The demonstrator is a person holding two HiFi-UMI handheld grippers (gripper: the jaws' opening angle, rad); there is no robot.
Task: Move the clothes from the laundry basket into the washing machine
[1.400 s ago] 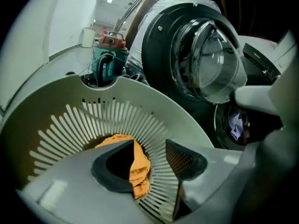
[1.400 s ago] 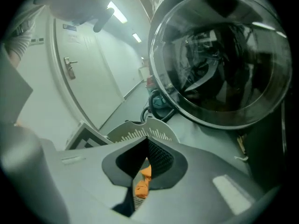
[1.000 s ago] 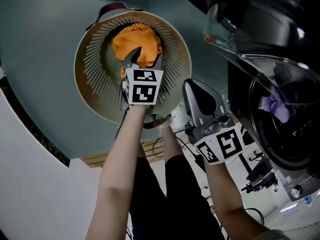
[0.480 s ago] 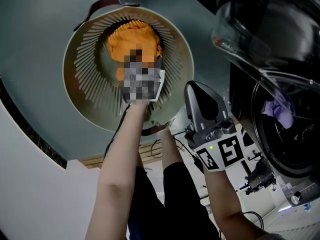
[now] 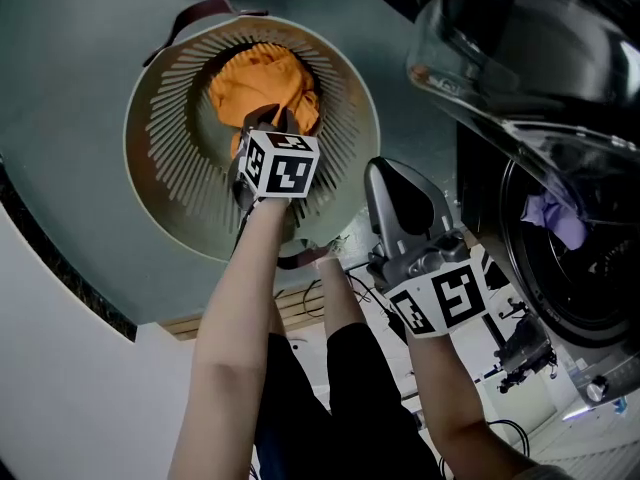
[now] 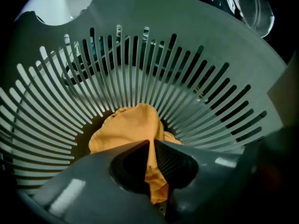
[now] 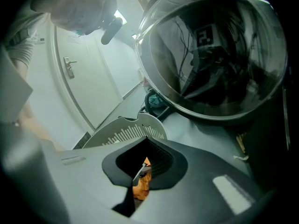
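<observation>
An orange garment [image 5: 255,78] lies in the bottom of the round slatted laundry basket [image 5: 150,198]. My left gripper [image 5: 268,118] reaches down into the basket and is shut on a fold of it. In the left gripper view the orange garment [image 6: 126,125] runs up between the closed jaws of the left gripper [image 6: 150,141]. My right gripper [image 5: 385,168] hangs beside the basket's near right rim, shut with nothing in it. In its own view the right gripper [image 7: 146,140] points over the basket rim [image 7: 124,132]. The washing machine drum [image 5: 570,268] stands open at the right.
A purple cloth [image 5: 555,218] lies inside the drum. The machine's round glass door [image 5: 500,38] swings out above the right gripper and fills the upper right as the glass door [image 7: 215,55]. Cables and gear [image 5: 520,348] lie on the floor by the machine. A white room door [image 7: 70,66] stands behind.
My left gripper has sunk deeper into the basket and its jaws, open a second ago, have closed on the orange garment. The right gripper has stayed where it was.
</observation>
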